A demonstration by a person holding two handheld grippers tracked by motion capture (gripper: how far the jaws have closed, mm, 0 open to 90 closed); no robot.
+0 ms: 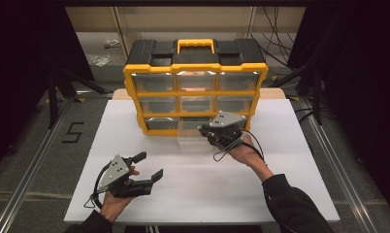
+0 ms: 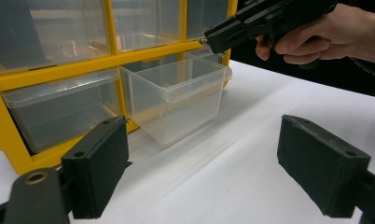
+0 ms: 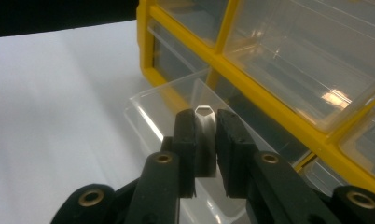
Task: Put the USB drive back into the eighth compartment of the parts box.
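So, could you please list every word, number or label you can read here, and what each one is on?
"5": a black mark on the grey floor left of the white table.
The yellow organiser and its clear drawers bear no readable text.

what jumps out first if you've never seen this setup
The yellow and black plastic drawer cabinet stands at the far middle of the white table, with nine clear drawers in three rows. Its bottom-middle clear plastic drawer is pulled out, and the right gripper is shut on a small pale piece right above it. The left gripper hovers open near the front left of the table.
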